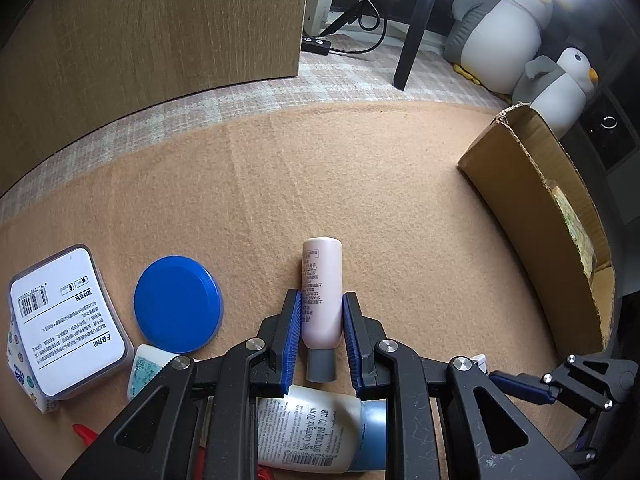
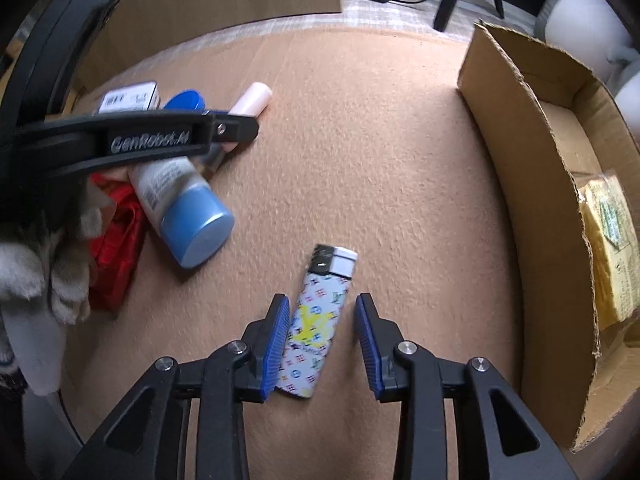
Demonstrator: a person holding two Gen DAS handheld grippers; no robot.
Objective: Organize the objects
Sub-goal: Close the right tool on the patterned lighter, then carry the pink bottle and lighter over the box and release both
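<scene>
You have two bottles, one lighter, one blue lid, one labelled tin and one box (image 2: 520, 184) on the mat (image 1: 360, 184). Your left gripper (image 1: 322, 332) points steeply down, its pads clamped on the pink bottle (image 1: 322, 292); the white bottle (image 1: 316, 432) lies crosswise beneath it. Your right gripper (image 2: 322, 340) also tilts steeply down. The lighter (image 2: 316, 320) lies between its jaws, touching the left pad, a gap at the right.

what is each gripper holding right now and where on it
Left gripper clamps the pink bottle on its lower body, above the grey cap. Right gripper straddles the lighter, not gripping.
</scene>
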